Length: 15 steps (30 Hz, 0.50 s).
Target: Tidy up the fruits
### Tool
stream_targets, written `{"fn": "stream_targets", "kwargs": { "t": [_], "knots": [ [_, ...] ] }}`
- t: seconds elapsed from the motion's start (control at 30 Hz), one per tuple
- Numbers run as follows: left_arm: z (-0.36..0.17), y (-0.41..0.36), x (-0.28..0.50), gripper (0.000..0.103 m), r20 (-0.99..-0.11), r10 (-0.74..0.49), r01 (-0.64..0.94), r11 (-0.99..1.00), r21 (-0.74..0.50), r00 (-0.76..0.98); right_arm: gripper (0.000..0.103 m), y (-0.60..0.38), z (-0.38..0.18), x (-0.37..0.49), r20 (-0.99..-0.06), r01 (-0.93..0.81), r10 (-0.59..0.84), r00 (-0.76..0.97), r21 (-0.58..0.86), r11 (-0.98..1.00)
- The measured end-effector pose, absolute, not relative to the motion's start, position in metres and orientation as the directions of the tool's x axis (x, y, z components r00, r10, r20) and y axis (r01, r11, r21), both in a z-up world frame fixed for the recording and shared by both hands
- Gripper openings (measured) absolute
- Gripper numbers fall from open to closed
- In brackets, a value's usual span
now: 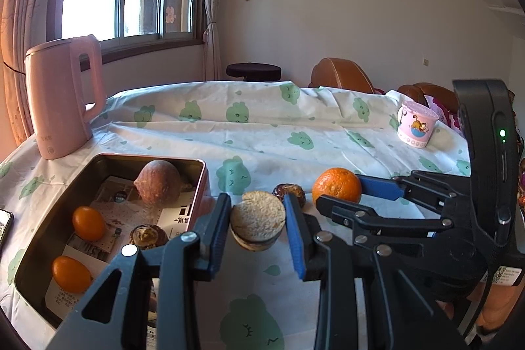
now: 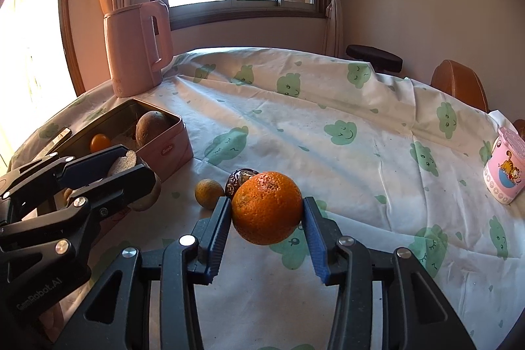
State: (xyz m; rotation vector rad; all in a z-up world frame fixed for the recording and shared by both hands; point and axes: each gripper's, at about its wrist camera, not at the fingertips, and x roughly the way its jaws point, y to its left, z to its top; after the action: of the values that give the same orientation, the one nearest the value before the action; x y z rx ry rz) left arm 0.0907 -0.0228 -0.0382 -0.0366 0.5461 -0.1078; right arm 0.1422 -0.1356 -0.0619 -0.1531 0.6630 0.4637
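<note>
the left gripper [image 1: 257, 230] has its blue-padded fingers pinching a tan, rough-skinned fruit with a flat cut face [image 1: 257, 225], held clear of the cloth just right of the pink rectangular metal tin [image 1: 205, 173]. the right gripper [image 2: 266, 220] has its fingers closed around a round orange with pitted skin [image 2: 266, 207], lifted above the white tablecloth with green cloud faces [image 2: 328, 159]. the tin already holds a large brown fruit [image 1: 159, 182] at its far end and two small orange kumquat-like fruits [image 1: 88, 223] at its left. to do this well, carry the tan fruit left over the rim first and lower it into the bare near-right corner before spreading the fingers, keeping the right hand back so the two tools do not collide. a small yellowish fruit [image 2: 209, 193] and a dark wrinkled one [image 2: 241, 178] lie on the cloth just beyond the orange.
</note>
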Motion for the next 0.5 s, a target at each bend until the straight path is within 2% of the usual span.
{"fn": "stream_targets", "kwargs": {
  "t": [0.5],
  "knots": [
    [-0.036,-0.025,0.085,0.035,-0.491,-0.092,0.081,0.996,-0.044,0.866,0.046,-0.137,-0.049,0.124,-0.531,-0.450,0.356,0.769,-0.054,0.891]
  ]
}}
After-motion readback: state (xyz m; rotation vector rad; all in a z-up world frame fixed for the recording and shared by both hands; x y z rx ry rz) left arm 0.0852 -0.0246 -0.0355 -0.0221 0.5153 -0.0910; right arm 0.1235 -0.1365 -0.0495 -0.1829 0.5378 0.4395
